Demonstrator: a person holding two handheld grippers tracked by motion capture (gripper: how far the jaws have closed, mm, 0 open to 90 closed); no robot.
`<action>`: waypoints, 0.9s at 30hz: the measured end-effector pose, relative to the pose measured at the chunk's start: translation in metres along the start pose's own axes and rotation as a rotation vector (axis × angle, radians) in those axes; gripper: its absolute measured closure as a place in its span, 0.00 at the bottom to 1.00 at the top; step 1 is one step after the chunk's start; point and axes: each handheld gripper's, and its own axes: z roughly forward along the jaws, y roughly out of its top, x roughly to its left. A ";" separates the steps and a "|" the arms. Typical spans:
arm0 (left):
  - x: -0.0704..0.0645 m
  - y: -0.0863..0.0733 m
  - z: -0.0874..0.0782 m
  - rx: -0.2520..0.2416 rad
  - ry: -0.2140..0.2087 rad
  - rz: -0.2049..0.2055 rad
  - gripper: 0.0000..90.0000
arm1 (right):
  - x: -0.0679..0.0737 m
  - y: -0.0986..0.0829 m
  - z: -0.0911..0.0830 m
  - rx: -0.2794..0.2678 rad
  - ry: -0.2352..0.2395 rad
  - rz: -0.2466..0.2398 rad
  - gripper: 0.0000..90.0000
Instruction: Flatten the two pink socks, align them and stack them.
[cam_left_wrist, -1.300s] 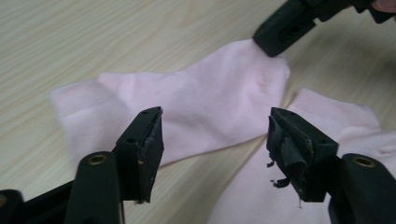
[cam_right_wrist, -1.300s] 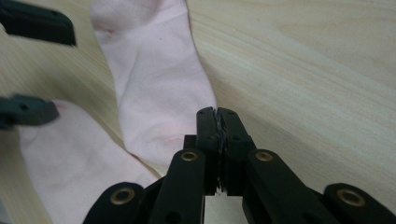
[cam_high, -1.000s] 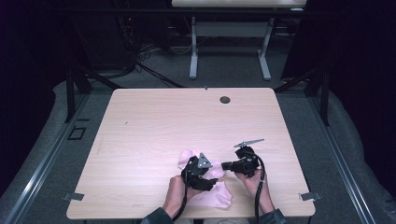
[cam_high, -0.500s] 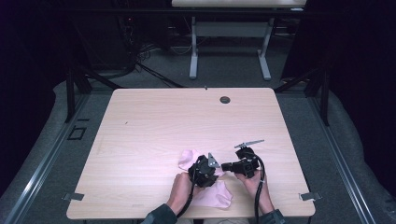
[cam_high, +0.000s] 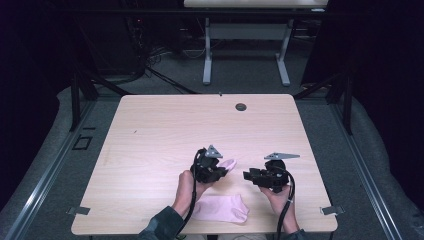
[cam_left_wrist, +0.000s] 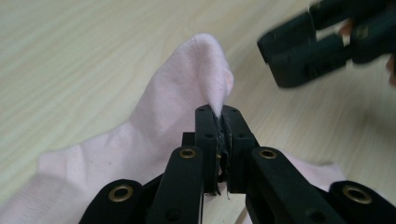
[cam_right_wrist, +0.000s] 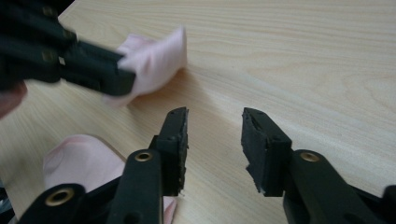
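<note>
- The left gripper (cam_left_wrist: 219, 119) has its jaws pinched together on a fold of a pale pink sock (cam_left_wrist: 154, 126), lifting one end into a peak while the rest trails down to the wooden table (cam_high: 150, 135).
- In the high view that sock (cam_high: 227, 164) pokes out just past the left gripper (cam_high: 216, 172); a second pink sock (cam_high: 221, 208) lies flat near the table's front edge, between the person's forearms.
- The right gripper (cam_right_wrist: 215, 140) is spread wide with nothing between its jaws; it sits just off to the side of the lifted sock (cam_right_wrist: 156, 58), pointing toward it.
- Risk: the left hold takes in only a thin ridge of fabric at the very jaw tips. A sideways tug could pull the knit free and drop the sock back in a heap.
- Risk: the two grippers stand close. If the right one closes in for a second hold, it may bump the left jaws instead of catching cloth, since little free fabric is offered.
- Whether the pinch holds one layer or both is hard to tell; if both, the sock would likely not open.
- The flat sock lies close to the table edge, where a sweep of the forearm could push it off.
</note>
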 end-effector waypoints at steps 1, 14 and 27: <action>0.002 0.004 -0.003 -0.010 0.000 -0.001 0.97 | 0.002 -0.001 0.000 -0.005 -0.002 -0.014 0.62; -0.016 0.056 -0.018 -0.124 0.017 -0.001 0.97 | 0.046 -0.003 0.021 -0.015 -0.057 -0.150 0.46; -0.012 0.063 -0.026 -0.235 -0.057 -0.103 0.96 | 0.038 0.006 0.036 -0.132 -0.164 -0.109 0.98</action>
